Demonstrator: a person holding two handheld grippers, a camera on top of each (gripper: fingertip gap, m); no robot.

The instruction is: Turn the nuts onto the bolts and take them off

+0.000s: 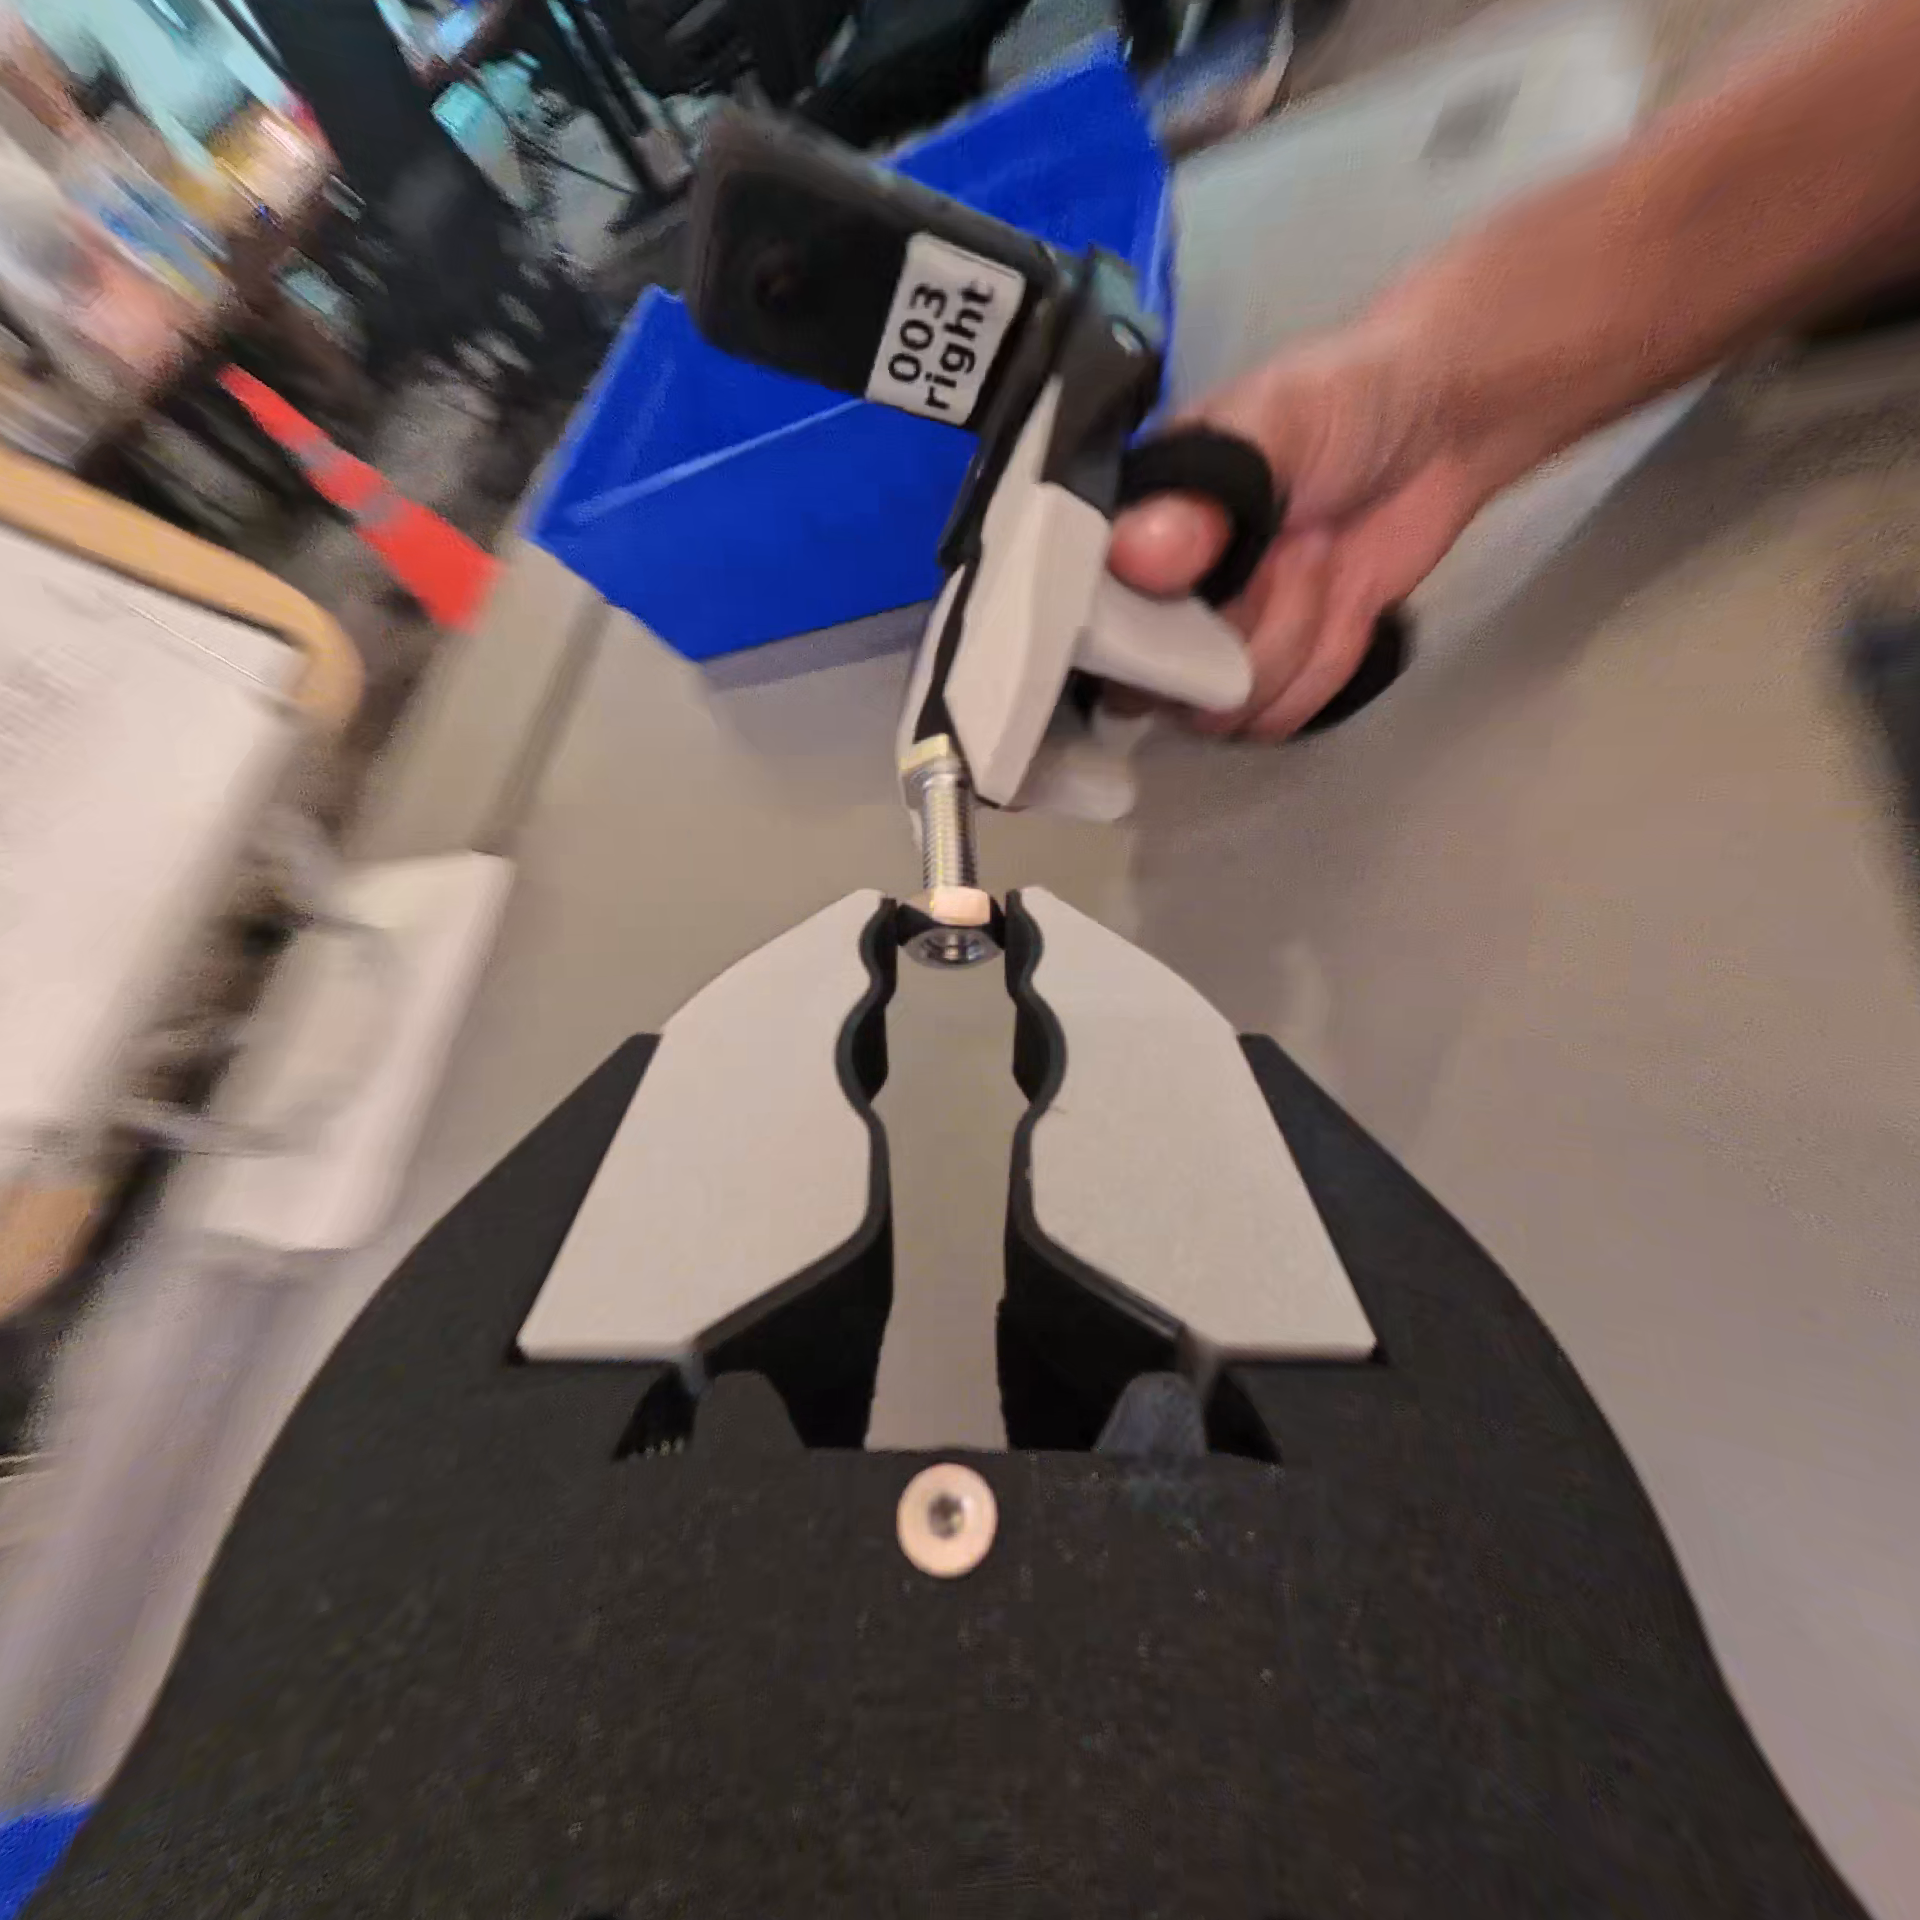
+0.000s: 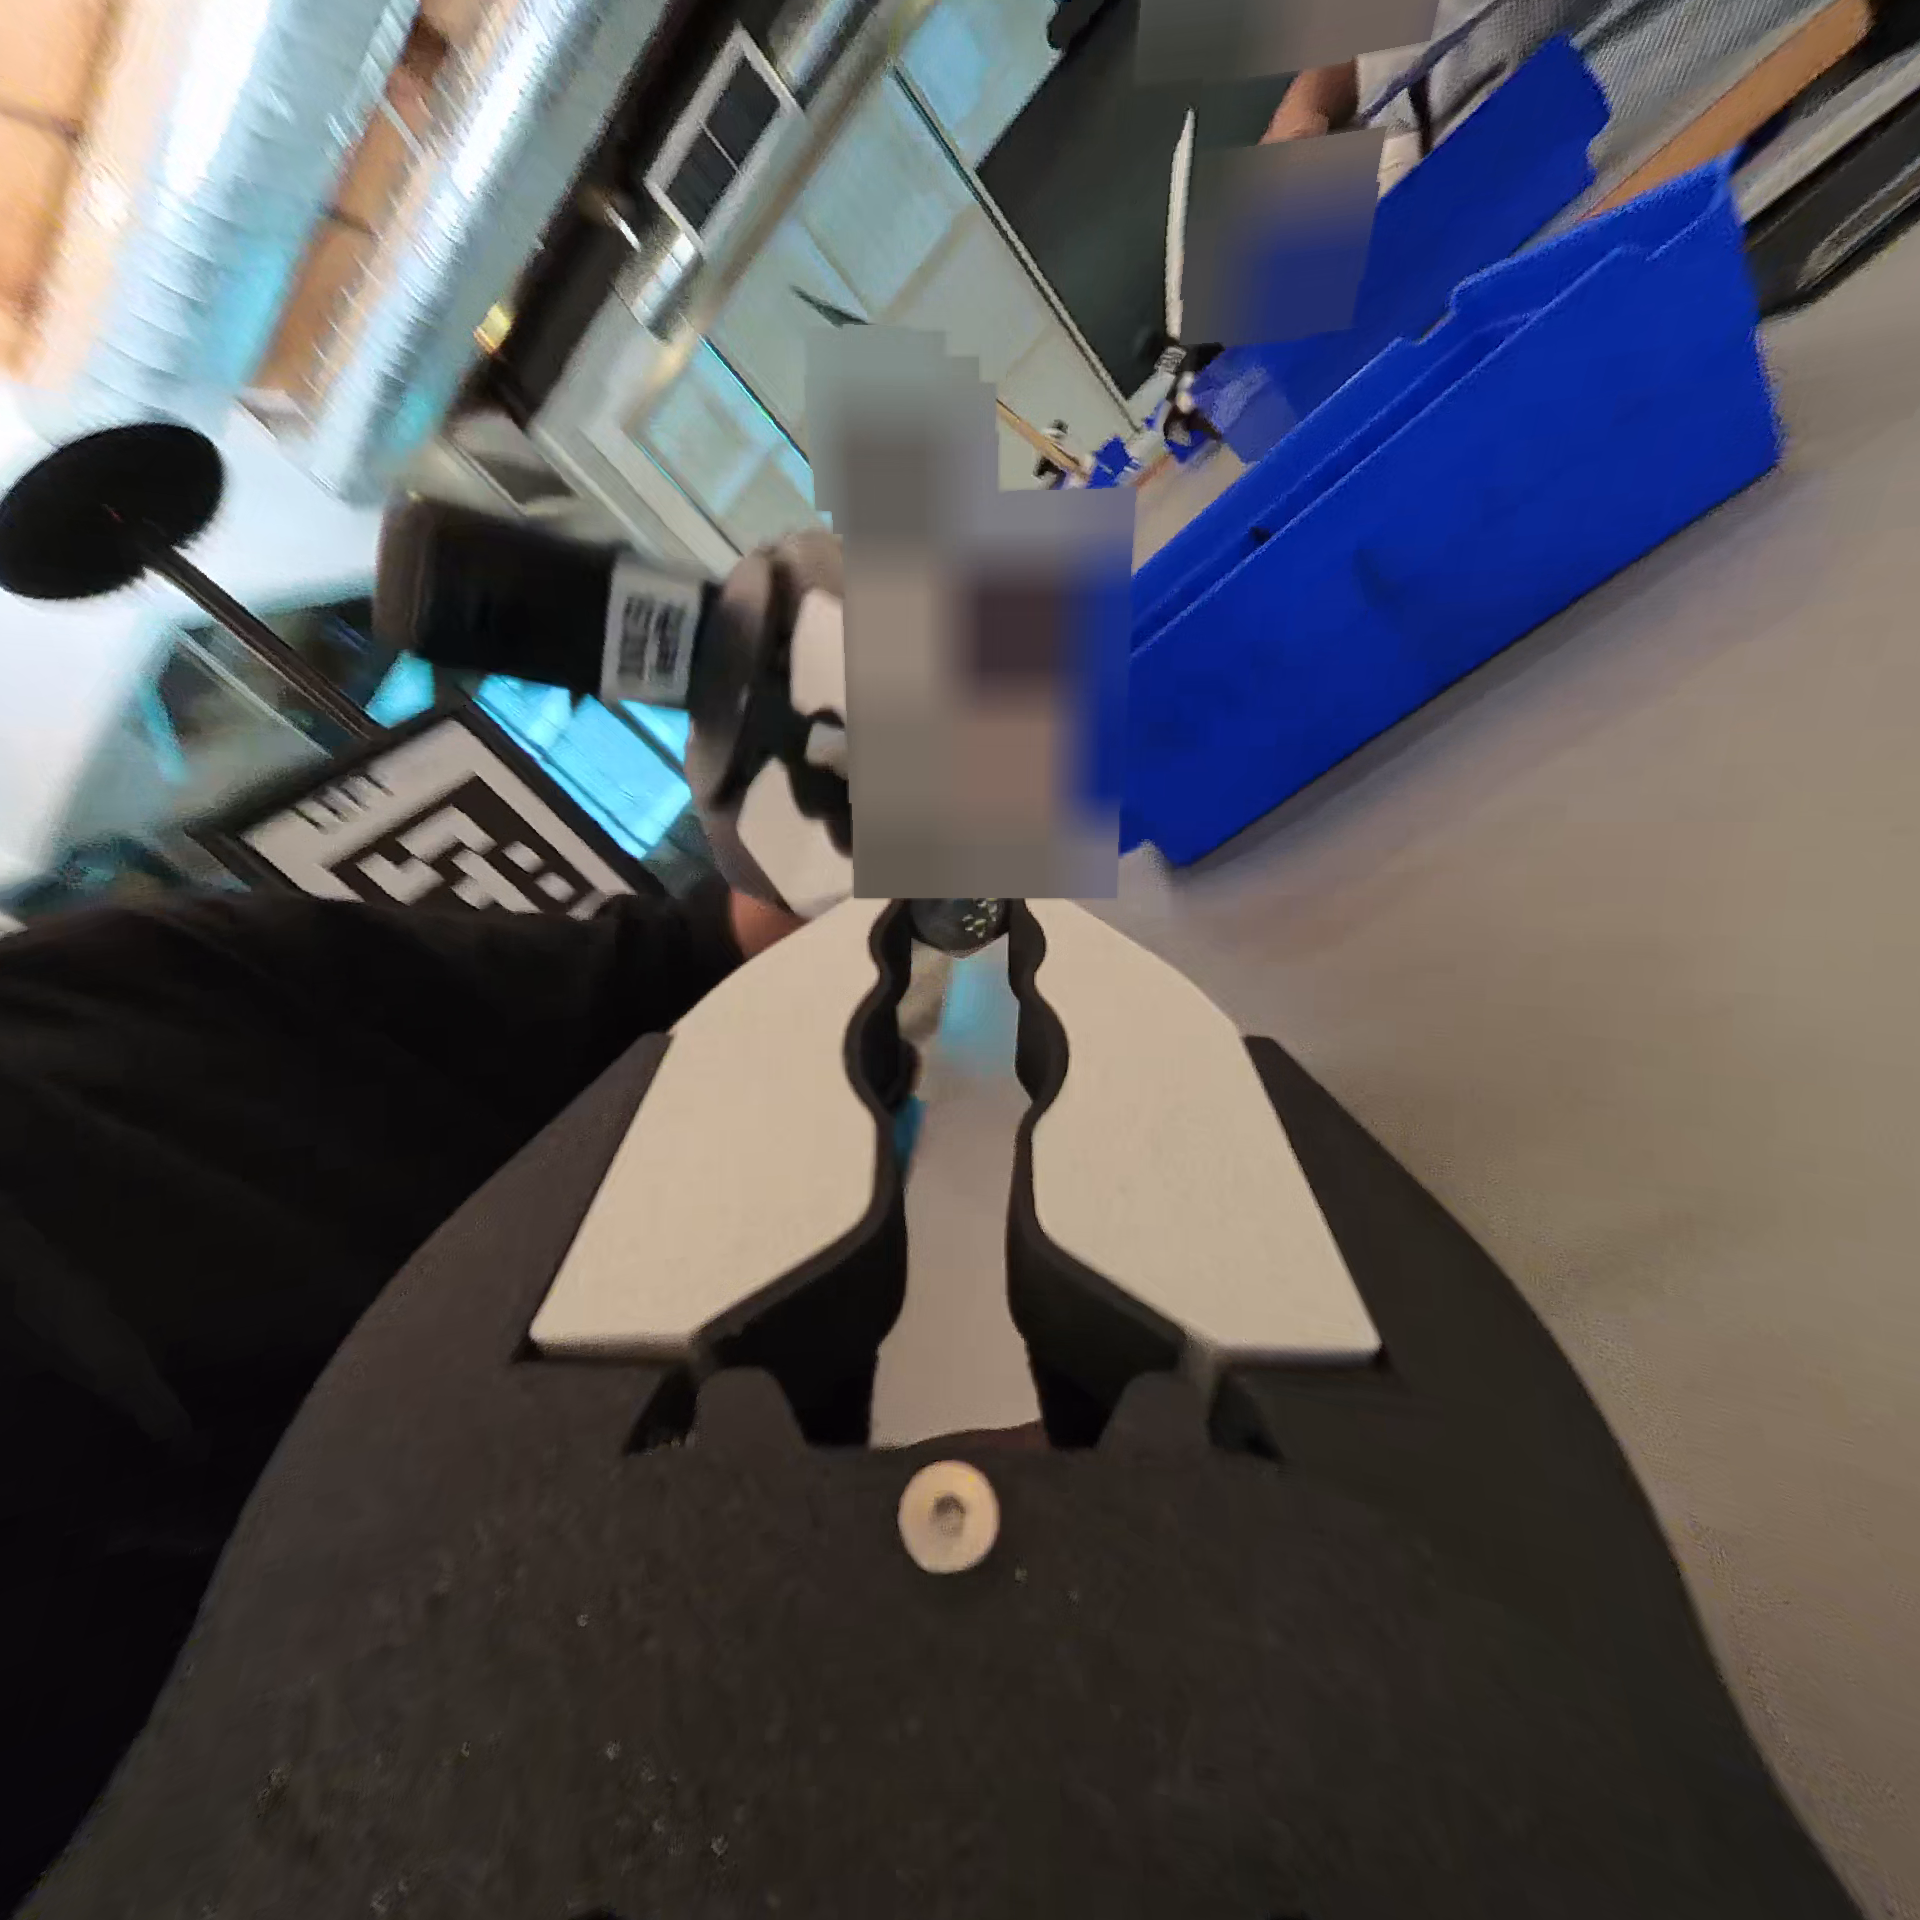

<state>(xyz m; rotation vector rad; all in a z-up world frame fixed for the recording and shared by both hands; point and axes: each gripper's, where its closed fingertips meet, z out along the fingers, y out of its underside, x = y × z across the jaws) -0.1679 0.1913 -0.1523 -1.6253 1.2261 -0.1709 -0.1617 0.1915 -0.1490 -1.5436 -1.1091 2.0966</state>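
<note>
In the left wrist view my left gripper (image 1: 948, 920) is shut on a silver hex nut (image 1: 948, 935) held between its fingertips. A threaded silver bolt (image 1: 940, 826) runs from the nut up to the right gripper (image 1: 935, 753), which a hand holds and which grips the bolt's head end. The bolt's tip sits in the nut. In the right wrist view my right gripper (image 2: 958, 920) is shut on the dark bolt head (image 2: 961, 923). Beyond it the left gripper's body (image 2: 774, 748) shows, partly behind a mosaic patch. Both views are motion-blurred.
A blue plastic bin (image 1: 831, 457) stands on the grey table behind the grippers; it also shows in the right wrist view (image 2: 1455, 561). A white object (image 1: 353, 1039) lies at left. A black sleeve (image 2: 260, 1143) fills the lower left of the right wrist view.
</note>
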